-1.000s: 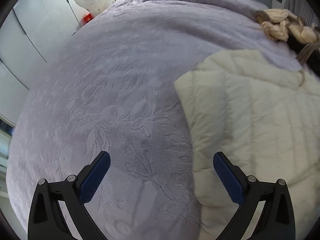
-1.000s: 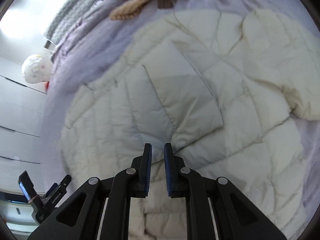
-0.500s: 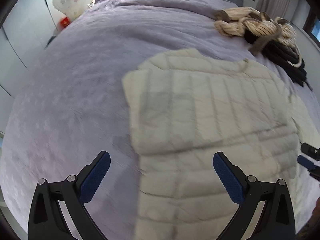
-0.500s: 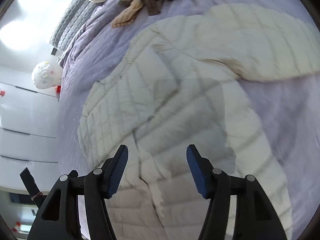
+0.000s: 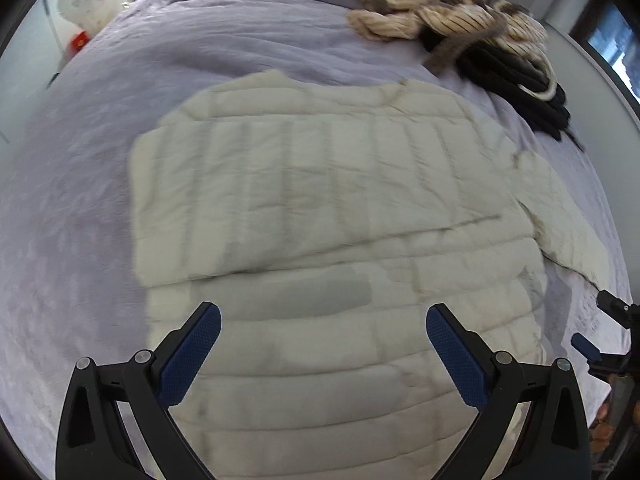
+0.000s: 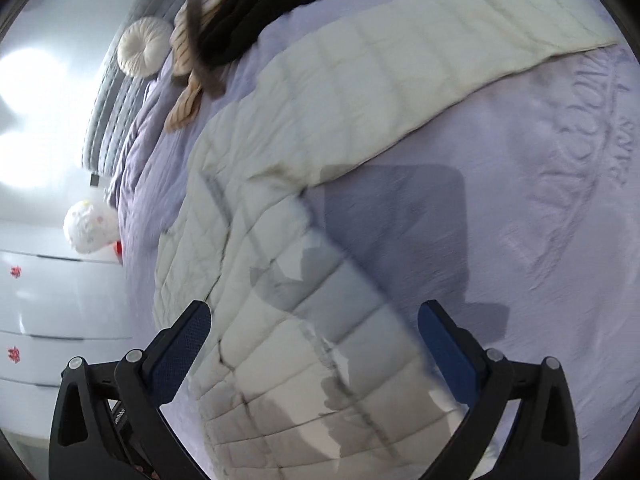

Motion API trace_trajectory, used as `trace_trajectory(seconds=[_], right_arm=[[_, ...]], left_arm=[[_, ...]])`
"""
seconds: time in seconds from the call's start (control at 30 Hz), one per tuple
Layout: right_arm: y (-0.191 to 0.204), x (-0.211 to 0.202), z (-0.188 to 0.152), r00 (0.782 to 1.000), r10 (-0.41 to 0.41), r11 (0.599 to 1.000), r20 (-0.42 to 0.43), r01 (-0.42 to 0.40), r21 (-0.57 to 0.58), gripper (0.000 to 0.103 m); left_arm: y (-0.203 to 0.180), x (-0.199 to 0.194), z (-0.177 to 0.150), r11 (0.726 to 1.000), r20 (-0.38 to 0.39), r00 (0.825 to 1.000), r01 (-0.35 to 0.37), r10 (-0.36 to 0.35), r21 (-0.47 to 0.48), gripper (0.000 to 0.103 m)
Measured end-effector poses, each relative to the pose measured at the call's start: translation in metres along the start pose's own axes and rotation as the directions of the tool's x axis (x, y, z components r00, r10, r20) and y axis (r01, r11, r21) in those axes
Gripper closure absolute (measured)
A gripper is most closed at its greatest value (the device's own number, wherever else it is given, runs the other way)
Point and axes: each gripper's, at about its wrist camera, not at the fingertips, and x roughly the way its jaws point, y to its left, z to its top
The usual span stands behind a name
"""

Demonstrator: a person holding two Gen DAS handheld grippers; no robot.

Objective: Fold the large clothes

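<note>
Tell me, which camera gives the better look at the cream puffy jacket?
The left wrist view: the cream puffy jacket lies nearly whole and flat on the purple bedspread, with one sleeve folded across it. The right wrist view shows it slanted and blurred, mostly the outstretched sleeve.

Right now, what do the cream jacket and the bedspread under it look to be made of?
The cream jacket looks like a quilted puffer with a thin, smooth, matte shell, probably synthetic: stitched channels puff between seams. The lilac bedspread looks like soft, matte woven or brushed fabric with an embossed pattern, seen as raised lines. Fibre content cannot be told.
</note>
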Motion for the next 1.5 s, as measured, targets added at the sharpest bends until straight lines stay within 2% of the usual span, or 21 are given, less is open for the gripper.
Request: trace_trajectory(seconds=[0.23, 0.37, 0.5, 0.6, 0.7, 0.83, 0.97, 1.0, 1.17, 1.23, 1.27, 1.33, 1.37, 1.4, 1.47, 1.5], right_arm=[[-0.036, -0.020, 0.020, 0.997, 0.025, 0.998, 0.072, -0.030, 0.062, 0.000], [-0.054, -0.026, 0.035, 0.996, 0.012, 0.996, 0.083, -0.019, 0.090, 0.000], [-0.070, -0.029, 0.054, 0.996, 0.036, 0.991, 0.080, -0.045, 0.123, 0.000], [-0.079, -0.031, 0.069, 0.993, 0.063, 0.987, 0.104, -0.077, 0.140, 0.000], [-0.093, -0.031, 0.087, 0.985, 0.090, 0.977, 0.145, -0.116, 0.180, 0.000], [-0.122, -0.021, 0.112, 0.966, 0.171, 0.926, 0.195, -0.225, 0.303, 0.000], [-0.139, -0.010, 0.136, 0.944, 0.221, 0.875, 0.243, -0.303, 0.377, 0.000], [-0.143, -0.010, 0.142, 0.936, 0.234, 0.861, 0.264, -0.326, 0.390, 0.000], [-0.156, -0.017, 0.164, 0.866, 0.316, 0.757, 0.388, -0.477, 0.447, 0.000], [-0.157, -0.016, 0.169, 0.847, 0.337, 0.722, 0.411, -0.513, 0.465, 0.001], [-0.155, -0.016, 0.171, 0.847, 0.338, 0.719, 0.410, -0.513, 0.468, 0.004], [-0.150, -0.016, 0.176, 0.853, 0.338, 0.727, 0.398, -0.505, 0.465, 0.027], [-0.149, -0.015, 0.177, 0.857, 0.342, 0.727, 0.386, -0.501, 0.469, 0.049], [-0.148, -0.013, 0.179, 0.855, 0.356, 0.719, 0.378, -0.509, 0.474, 0.067], [-0.145, -0.013, 0.180, 0.832, 0.402, 0.699, 0.382, -0.548, 0.459, 0.082], [-0.141, -0.015, 0.180, 0.827, 0.414, 0.705, 0.380, -0.556, 0.440, 0.082]], left_arm=[[-0.040, 0.017, 0.014, 0.999, 0.016, 1.000, -0.019, 0.019, 0.030, 0.000], [-0.056, 0.031, 0.038, 0.996, 0.075, 0.994, -0.079, 0.077, 0.030, 0.000], [-0.062, 0.053, 0.060, 0.988, 0.110, 0.983, -0.151, 0.147, 0.023, 0.000], [-0.064, 0.072, 0.069, 0.985, 0.073, 0.982, -0.173, 0.173, -0.001, 0.000], [-0.070, 0.079, 0.066, 0.987, 0.047, 0.986, -0.162, 0.162, -0.010, 0.000], [-0.088, 0.078, 0.057, 0.990, 0.037, 0.990, -0.139, 0.138, 0.023, 0.000], [-0.100, 0.073, 0.053, 0.993, 0.038, 0.993, -0.115, 0.114, 0.015, 0.000], [-0.101, 0.072, 0.054, 0.994, 0.039, 0.994, -0.105, 0.105, 0.004, 0.000], [-0.100, 0.067, 0.055, 0.998, 0.041, 0.997, -0.057, 0.059, -0.039, 0.000], [-0.098, 0.068, 0.055, 0.998, 0.031, 0.999, -0.040, 0.042, -0.044, 0.000], [-0.097, 0.067, 0.055, 0.998, 0.033, 0.998, -0.043, 0.045, -0.044, 0.000], [-0.094, 0.066, 0.055, 0.997, 0.043, 0.997, -0.064, 0.065, -0.039, 0.000], [-0.092, 0.065, 0.056, 0.997, 0.049, 0.996, -0.071, 0.073, -0.039, 0.000], [-0.089, 0.064, 0.057, 0.996, 0.056, 0.995, -0.075, 0.078, -0.041, 0.000], [-0.081, 0.061, 0.060, 0.995, 0.069, 0.993, -0.092, 0.095, -0.047, 0.000], [-0.077, 0.060, 0.062, 0.994, 0.074, 0.992, -0.100, 0.103, -0.048, 0.000]])
